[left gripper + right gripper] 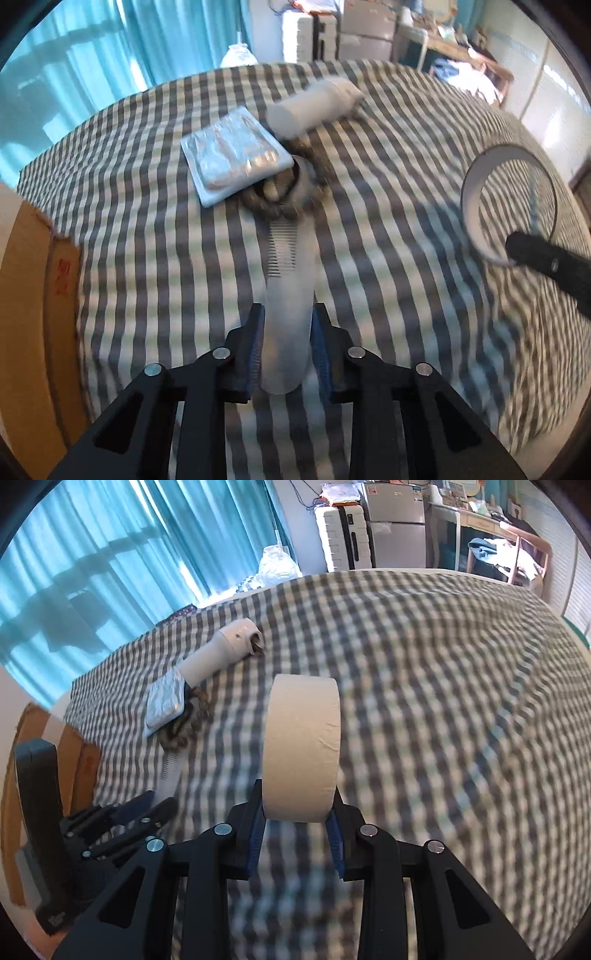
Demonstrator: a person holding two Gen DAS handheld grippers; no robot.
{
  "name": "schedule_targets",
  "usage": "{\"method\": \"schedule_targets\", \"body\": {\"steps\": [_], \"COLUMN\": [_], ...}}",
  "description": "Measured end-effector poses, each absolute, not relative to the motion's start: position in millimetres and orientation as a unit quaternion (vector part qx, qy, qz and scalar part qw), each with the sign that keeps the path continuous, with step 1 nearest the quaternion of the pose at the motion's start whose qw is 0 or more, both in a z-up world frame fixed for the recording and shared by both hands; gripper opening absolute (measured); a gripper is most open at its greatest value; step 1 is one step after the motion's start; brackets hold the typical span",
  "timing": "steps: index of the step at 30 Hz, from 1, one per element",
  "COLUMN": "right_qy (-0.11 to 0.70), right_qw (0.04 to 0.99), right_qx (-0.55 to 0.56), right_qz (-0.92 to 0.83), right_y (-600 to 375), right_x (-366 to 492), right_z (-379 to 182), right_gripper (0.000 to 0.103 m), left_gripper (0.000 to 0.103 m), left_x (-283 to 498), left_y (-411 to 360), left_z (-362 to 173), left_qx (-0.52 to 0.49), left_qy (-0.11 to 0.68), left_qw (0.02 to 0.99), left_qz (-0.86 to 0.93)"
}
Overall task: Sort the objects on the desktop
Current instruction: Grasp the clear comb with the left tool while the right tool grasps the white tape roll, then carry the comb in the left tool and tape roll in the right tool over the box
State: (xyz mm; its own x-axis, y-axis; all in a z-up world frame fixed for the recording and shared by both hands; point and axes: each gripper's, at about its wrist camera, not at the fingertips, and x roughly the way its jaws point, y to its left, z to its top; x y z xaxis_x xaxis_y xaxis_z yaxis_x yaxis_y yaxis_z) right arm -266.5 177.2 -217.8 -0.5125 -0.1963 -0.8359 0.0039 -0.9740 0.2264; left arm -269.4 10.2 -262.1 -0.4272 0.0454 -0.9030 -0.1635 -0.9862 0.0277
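Note:
My left gripper [288, 314] is shut on the handle of a pale translucent comb [286, 280], which lies along the checked cloth [147, 229]. The comb's toothed end reaches a string of brown beads [284, 192]. My right gripper [299, 794] is shut on a cream roll of tape [301, 738], held upright on its edge. The left wrist view has the same tape roll [476, 206] at the right, with one black finger [543, 258] of the right gripper on it. In the right wrist view the left gripper [160, 803] sits at the lower left, by the comb [170, 768].
A silvery flat packet [232, 151] lies beside the beads, and a white bottle [314, 103] lies on its side behind them. A cardboard box [37, 277] stands at the left edge. Furniture and blue curtains [92, 554] are beyond the far edge.

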Motion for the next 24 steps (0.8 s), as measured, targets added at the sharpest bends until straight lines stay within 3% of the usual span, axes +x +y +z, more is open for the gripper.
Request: {"method": "schedule_targets", "body": {"steps": [8, 16, 18, 20, 21, 22, 23, 24], "right_qy": [-0.107, -0.122, -0.127, -0.139, -0.144, -0.144, -0.14, -0.136], "right_qw": [0.073, 0.062, 0.051, 0.049, 0.05, 0.054, 0.057, 0.059], "right_qx": [0.511, 0.511, 0.514, 0.516, 0.514, 0.513, 0.512, 0.509], "right_qz": [-0.85, -0.848, -0.847, -0.844, -0.844, -0.844, -0.845, -0.848], "right_y": [184, 190, 192, 195, 196, 196, 196, 196], "right_x": [-227, -230, -236, -241, -244, -246, -247, -247], "right_z": [-221, -227, -230, -233, -235, -235, -236, -235], "right_gripper": [0.029, 0.031, 0.04, 0.042, 0.042, 0.04, 0.03, 0.029], "left_gripper": [0.026, 0.047, 0.047, 0.043, 0.027, 0.026, 0.026, 0.026], "left_x": [-212, -250, -261, -270, -271, -271, -270, -269], "left_y": [6, 5, 7, 8, 7, 8, 8, 9], "left_z": [-254, -255, -261, -269, -270, -270, -269, -268], "left_qx": [-0.545, -0.547, -0.55, -0.554, -0.555, -0.552, -0.551, -0.551], "left_qy": [0.047, 0.01, 0.01, 0.005, 0.002, 0.003, 0.006, 0.011], "left_qw": [0.067, 0.047, 0.041, 0.041, 0.046, 0.049, 0.05, 0.051], "left_qz": [0.834, 0.836, 0.834, 0.831, 0.831, 0.832, 0.833, 0.833]}}
